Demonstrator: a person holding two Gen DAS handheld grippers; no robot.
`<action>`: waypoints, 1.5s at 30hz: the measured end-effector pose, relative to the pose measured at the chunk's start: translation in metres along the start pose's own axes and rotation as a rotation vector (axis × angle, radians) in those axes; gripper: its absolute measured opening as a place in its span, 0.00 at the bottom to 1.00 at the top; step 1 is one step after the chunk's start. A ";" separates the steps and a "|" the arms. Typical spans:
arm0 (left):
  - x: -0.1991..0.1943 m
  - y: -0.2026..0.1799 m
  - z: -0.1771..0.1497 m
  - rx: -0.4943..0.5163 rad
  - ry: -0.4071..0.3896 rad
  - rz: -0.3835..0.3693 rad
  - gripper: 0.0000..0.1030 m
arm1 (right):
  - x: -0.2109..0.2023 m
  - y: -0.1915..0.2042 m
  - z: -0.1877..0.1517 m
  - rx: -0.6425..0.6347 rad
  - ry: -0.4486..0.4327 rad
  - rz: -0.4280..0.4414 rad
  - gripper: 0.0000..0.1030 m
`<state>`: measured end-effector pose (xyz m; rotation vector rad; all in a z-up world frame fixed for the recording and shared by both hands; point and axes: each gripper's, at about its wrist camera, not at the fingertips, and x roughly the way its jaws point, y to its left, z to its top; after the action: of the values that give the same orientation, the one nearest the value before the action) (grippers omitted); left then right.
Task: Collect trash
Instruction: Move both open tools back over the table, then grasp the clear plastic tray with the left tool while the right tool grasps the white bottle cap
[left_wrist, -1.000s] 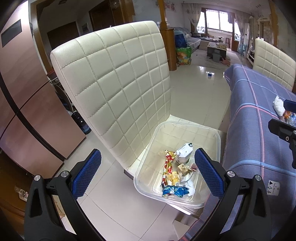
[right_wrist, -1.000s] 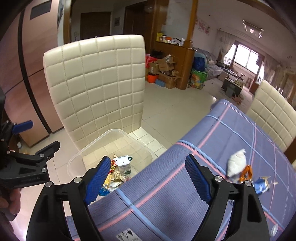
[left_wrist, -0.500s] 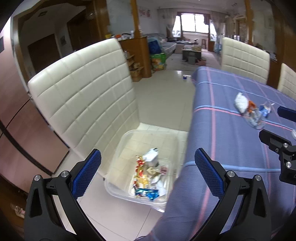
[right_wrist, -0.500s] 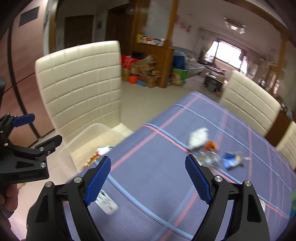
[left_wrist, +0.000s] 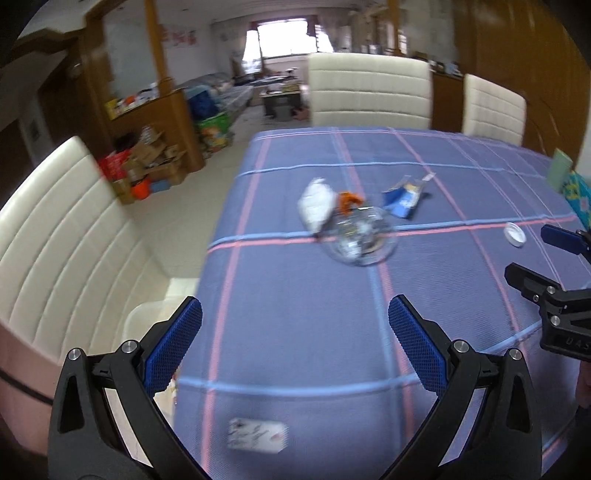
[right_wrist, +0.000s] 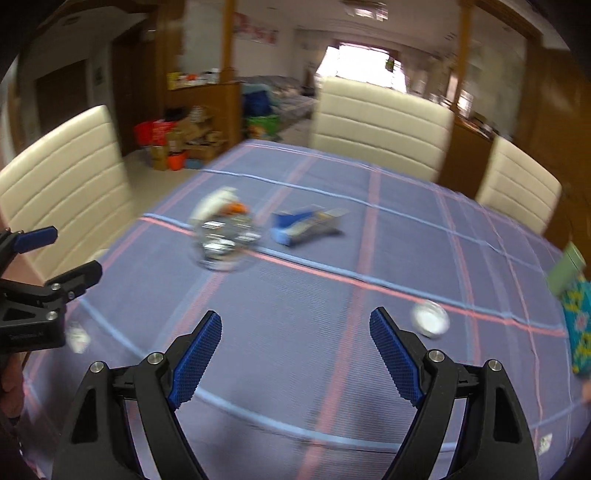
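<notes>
trash (left_wrist: 356, 236) on table (left_wrist: 295, 314), bin (left_wrist: 147, 314) beside.

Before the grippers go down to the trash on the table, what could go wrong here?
1. The clear crumpled plastic touches the white wad and the orange scrap, so a pinch may take only one and drag the others.
2. The white cap lies flat near the right gripper; its open fingers could slide over it.
3. The blue wrapper looks thin and may slip out of a pinch.
</notes>
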<state>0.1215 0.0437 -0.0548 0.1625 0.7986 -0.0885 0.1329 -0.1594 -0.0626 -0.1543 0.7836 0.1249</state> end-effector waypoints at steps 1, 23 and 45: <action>0.005 -0.008 0.005 0.023 -0.002 -0.004 0.97 | 0.004 -0.014 -0.001 0.021 0.008 -0.024 0.78; 0.123 -0.046 0.061 0.198 0.110 -0.031 0.73 | 0.088 -0.114 -0.017 0.205 0.164 -0.098 0.78; 0.087 -0.039 0.049 0.158 0.082 -0.100 0.24 | 0.064 -0.076 -0.008 0.143 0.089 0.017 0.37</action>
<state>0.2104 -0.0050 -0.0879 0.2774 0.8819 -0.2410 0.1851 -0.2317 -0.1074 -0.0177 0.8796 0.0786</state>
